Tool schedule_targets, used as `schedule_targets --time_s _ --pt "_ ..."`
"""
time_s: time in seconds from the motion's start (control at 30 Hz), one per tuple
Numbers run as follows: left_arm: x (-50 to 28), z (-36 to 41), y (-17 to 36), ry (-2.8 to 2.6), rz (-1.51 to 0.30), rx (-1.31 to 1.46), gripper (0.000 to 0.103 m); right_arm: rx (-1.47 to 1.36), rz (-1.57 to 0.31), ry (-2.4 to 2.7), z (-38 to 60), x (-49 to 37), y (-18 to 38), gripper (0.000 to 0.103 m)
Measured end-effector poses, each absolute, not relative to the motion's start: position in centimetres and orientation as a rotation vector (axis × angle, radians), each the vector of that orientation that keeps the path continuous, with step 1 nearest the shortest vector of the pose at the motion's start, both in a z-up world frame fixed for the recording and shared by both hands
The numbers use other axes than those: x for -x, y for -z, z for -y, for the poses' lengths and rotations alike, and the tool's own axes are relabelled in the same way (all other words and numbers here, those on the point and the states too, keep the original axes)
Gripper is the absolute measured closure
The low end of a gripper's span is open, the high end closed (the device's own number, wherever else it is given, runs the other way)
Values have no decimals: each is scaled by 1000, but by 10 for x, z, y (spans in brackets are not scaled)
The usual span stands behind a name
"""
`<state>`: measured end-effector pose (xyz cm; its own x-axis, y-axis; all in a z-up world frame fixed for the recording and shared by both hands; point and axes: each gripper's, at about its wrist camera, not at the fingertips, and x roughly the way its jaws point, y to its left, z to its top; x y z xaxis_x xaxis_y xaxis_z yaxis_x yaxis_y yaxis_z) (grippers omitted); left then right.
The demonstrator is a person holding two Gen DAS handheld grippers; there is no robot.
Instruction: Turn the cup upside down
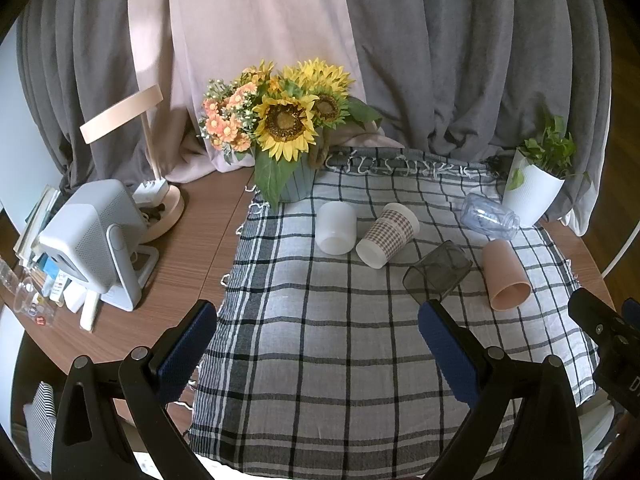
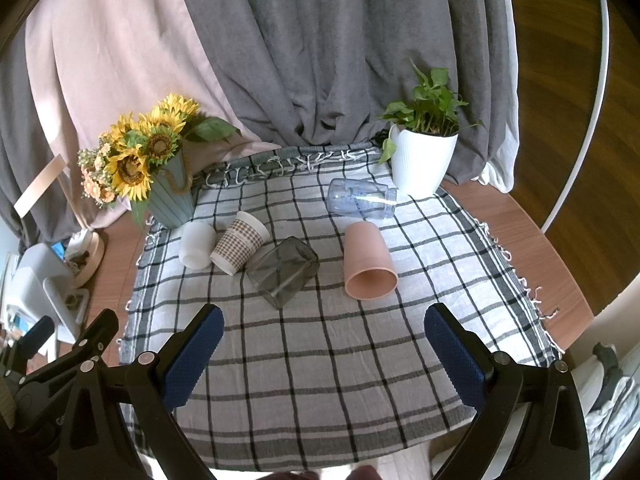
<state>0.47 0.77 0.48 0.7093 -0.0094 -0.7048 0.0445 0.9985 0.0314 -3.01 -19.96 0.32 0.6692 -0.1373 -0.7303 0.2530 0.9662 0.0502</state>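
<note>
Several cups lie on their sides on a checked cloth: a white cup, a houndstooth paper cup, a smoky grey square glass, a pink cup with its mouth toward me, and a clear bluish cup. My left gripper is open and empty, above the cloth's near part. My right gripper is open and empty, a little short of the grey glass and pink cup; part of it shows in the left wrist view.
A sunflower bouquet in a blue-green vase stands at the cloth's back left. A white potted plant stands at the back right. A white device, a lamp and books sit left on the wooden table. Curtains hang behind.
</note>
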Motion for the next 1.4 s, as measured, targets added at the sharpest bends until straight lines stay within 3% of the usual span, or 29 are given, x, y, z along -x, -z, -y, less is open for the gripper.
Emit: schedule_targets --time_s 0.37,1.4 --pt "-15 -17 15 30 -848 -27 0 -149 -853 179 195 17 4 2" --pt "-188 -9 82 172 -943 -112 1 -210 -968 384 192 -95 57 2"
